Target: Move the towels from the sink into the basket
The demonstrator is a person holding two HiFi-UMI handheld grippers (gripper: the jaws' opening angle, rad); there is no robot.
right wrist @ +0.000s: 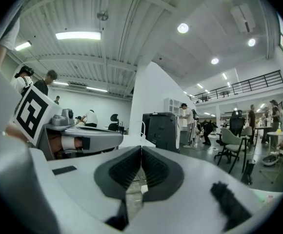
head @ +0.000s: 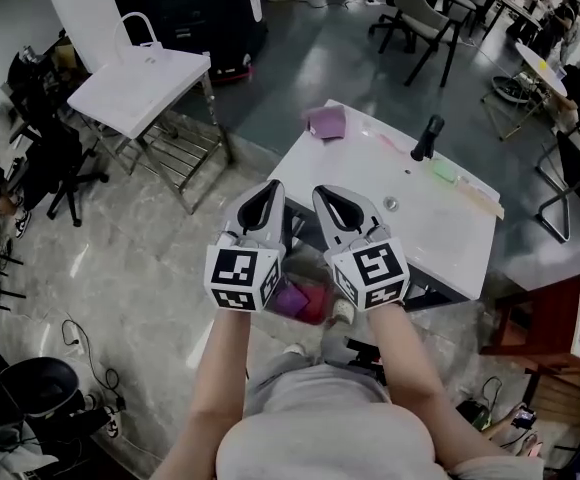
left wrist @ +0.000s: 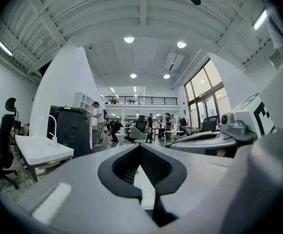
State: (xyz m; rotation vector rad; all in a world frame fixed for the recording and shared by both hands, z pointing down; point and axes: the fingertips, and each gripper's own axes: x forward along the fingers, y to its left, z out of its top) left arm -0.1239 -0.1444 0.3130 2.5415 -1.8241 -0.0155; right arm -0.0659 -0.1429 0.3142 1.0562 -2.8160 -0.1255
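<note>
Looks like the reach for a next towel, not a carry: holds the left gripper (head: 270,192) and the right gripper (head: 331,198) side by side and level, both pinched shut tip to tip with nothing between the pads. Hovers them over the near edge of the white counter (head: 450,243). Finds a purple towel (head: 325,121) ahead of the left gripper, lying on the far corner of the counter rather than down in the sink (head: 410,213), which sits ahead and to the right of the right gripper and seems bare around the drain. Notes a small green cloth (head: 445,171) further right, just beside the black faucet (head: 427,138); cannot tell whether towel or sponge. Spots, straight below and between the two grippers, a reddish container (head: 317,306) with purple cloth in it, probably the basket, tucked against the counter's near side. Calls next for opening one gripper wide, pushing forward and down onto the purple towel, pinching a fold, then drawing back and down to the basket. Leaves plenty of open counter ahead; needs care at the far left corner, where the towel sits close to the edge and could be shoved off, and at the faucet on the right. Offers free floor to the left, with a second white table (head: 140,88) well apart.
</note>
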